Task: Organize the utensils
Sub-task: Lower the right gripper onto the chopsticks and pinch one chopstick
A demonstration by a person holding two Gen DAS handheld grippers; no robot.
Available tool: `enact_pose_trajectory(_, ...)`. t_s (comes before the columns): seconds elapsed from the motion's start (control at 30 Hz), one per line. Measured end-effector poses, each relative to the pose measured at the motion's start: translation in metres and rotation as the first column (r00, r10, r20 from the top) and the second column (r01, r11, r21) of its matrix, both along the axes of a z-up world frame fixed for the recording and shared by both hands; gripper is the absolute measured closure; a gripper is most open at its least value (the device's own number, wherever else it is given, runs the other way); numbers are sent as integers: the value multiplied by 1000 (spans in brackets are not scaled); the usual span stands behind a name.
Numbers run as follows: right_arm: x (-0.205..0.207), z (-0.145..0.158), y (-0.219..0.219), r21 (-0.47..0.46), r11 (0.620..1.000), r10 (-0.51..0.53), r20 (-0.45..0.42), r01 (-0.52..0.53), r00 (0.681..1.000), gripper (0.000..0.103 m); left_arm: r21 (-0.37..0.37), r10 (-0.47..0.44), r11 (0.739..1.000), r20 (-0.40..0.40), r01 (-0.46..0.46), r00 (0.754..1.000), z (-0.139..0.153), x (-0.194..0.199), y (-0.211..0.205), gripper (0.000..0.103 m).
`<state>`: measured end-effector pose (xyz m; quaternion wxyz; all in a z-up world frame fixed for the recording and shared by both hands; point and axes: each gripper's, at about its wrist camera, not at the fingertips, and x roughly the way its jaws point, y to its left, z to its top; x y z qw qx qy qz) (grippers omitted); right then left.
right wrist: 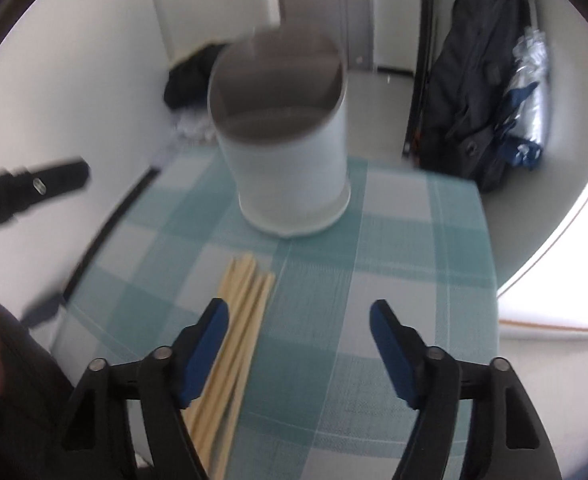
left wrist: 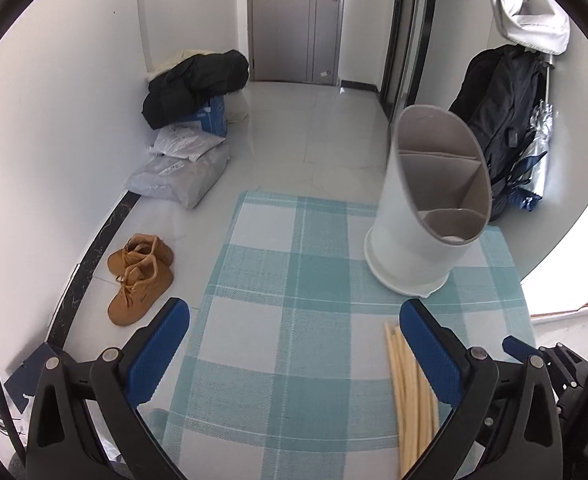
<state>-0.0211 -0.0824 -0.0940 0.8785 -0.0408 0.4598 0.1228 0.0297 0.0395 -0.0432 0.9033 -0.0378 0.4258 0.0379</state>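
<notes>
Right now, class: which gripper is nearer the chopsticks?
Right. The right gripper has the chopsticks under its left finger; the left gripper sits further left, chopsticks by its right finger.

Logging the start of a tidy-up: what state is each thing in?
Holder: upright on the cloth, compartments look empty.
Chopsticks: bundled flat on the cloth, not in the holder.
Left gripper: open, nothing held.
Right gripper: open, nothing held; chopsticks beside its left-hand finger.
Door: shut.

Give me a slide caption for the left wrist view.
Open left gripper above checked cloth, chopsticks and empty utensil holder.
</notes>
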Motion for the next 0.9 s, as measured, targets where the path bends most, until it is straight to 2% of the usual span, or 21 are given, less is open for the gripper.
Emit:
enact_pose_trajectory(0.1, 9, -15, 6, -25, 999, 19, -57, -20, 998, 46, -6, 7, 1000, -26, -7, 1000, -4, 3, 8, 1)
enact_pose_trajectory(0.2, 14, -23, 11, -26, 999, 30, -87, -32, 996, 49, -2, 18, 1000, -47, -19, 999, -10, 6, 16, 1)
enact_pose_trajectory(0.27, 18, -28, 16, -24, 999, 44, -104, -47, 994, 57, -5, 23, 1000, -60, -23, 998, -13, 9, 21, 1)
enact_pose_trajectory(0.4, 21, -39, 26, -81, 994, 68, -135, -80, 989, 65, -14, 30, 999, -91, -32, 995, -21, 13, 32, 1)
enact_pose_trajectory(0.5, 21, -41, 28, -90, 992, 69, -150, -83, 986, 70, -9, 38, 999, -110, -39, 993, -25, 14, 37, 1)
enact_pose_trajectory(0.57, 22, -39, 27, -80, 993, 72, -169, -86, 983, 86, -12, 40, 999, -119, -42, 992, -27, 15, 40, 1)
enact_pose_trajectory(0.7, 29, -39, 25, -76, 994, 63, -185, -78, 981, 89, -16, 43, 999, -139, -46, 989, -31, 17, 41, 1)
enact_pose_trajectory(0.9, 41, -41, 41, -164, 980, 85, -151, -109, 985, 90, 5, 23, 1000, -150, -22, 988, -36, 17, 37, 1)
